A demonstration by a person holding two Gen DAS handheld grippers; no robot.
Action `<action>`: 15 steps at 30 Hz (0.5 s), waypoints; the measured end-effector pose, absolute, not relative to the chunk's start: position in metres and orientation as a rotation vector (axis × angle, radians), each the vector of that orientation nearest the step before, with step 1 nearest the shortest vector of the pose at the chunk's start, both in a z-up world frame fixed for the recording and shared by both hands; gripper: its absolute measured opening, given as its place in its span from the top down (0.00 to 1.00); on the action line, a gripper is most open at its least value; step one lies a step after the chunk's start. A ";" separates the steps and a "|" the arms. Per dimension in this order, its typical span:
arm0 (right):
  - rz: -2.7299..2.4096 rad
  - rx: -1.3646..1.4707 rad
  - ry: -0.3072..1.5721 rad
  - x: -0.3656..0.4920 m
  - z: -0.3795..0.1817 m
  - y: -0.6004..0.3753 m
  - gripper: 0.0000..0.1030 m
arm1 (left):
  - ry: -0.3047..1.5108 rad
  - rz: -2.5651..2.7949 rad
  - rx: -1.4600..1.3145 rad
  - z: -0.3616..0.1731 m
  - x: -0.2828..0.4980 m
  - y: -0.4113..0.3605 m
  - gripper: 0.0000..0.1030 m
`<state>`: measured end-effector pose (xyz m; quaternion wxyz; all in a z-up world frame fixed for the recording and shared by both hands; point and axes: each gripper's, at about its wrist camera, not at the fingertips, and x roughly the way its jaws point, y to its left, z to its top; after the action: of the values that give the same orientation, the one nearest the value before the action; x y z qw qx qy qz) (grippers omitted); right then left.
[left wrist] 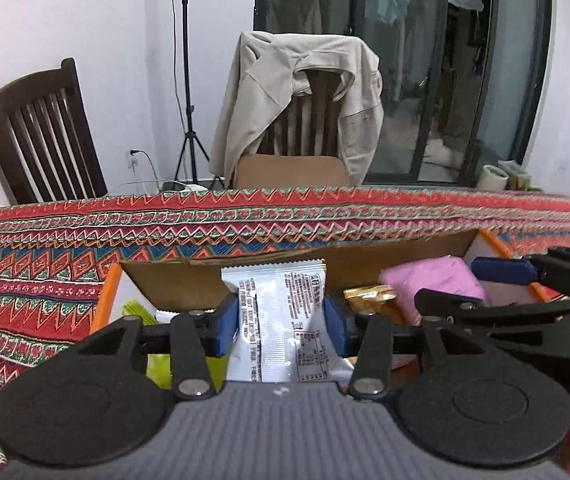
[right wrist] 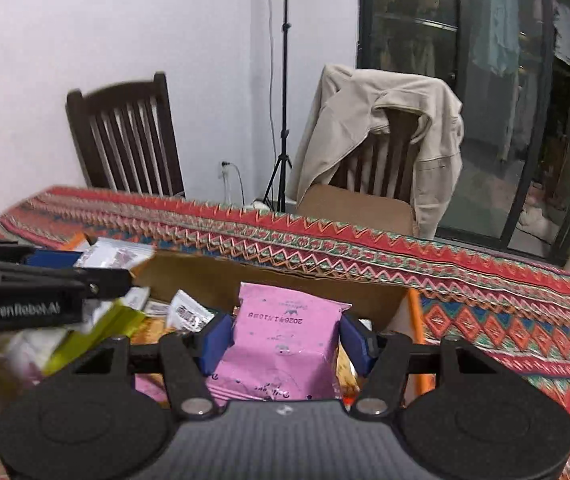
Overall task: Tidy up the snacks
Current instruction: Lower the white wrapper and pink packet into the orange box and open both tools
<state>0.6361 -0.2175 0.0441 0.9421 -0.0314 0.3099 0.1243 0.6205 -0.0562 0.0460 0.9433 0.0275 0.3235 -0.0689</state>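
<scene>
left gripper (left wrist: 281,322) grasped white packet (left wrist: 281,304) above box (left wrist: 189,280) | right gripper (right wrist: 287,338) clenched pink packet (right wrist: 285,344), likely for dropping in

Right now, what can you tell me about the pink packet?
The pink packet is a soft, puffy pouch of what looks like matte plastic film, with a crimped top edge and small dark printing that reads upside down. It stands roughly upright, pinched at both sides by the blue pads of the right tool, above the cardboard box of other snacks. From the left wrist view it shows as a pink block on the right.
</scene>
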 end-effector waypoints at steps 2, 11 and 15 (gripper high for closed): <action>0.228 -0.036 0.669 0.644 0.035 -0.219 0.35 | 0.666 -0.140 0.079 0.037 0.621 -0.057 0.53; 0.224 -0.011 0.620 0.634 0.034 -0.224 0.17 | 0.657 -0.127 0.081 0.039 0.618 -0.059 0.37; 0.240 0.039 0.569 0.623 0.044 -0.232 0.17 | 0.650 -0.098 0.086 0.062 0.602 -0.053 0.32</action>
<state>0.6227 -0.2316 0.0440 0.9526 0.0190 0.2798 0.1179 0.6023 -0.0526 0.0621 0.9456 0.0422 0.3191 -0.0481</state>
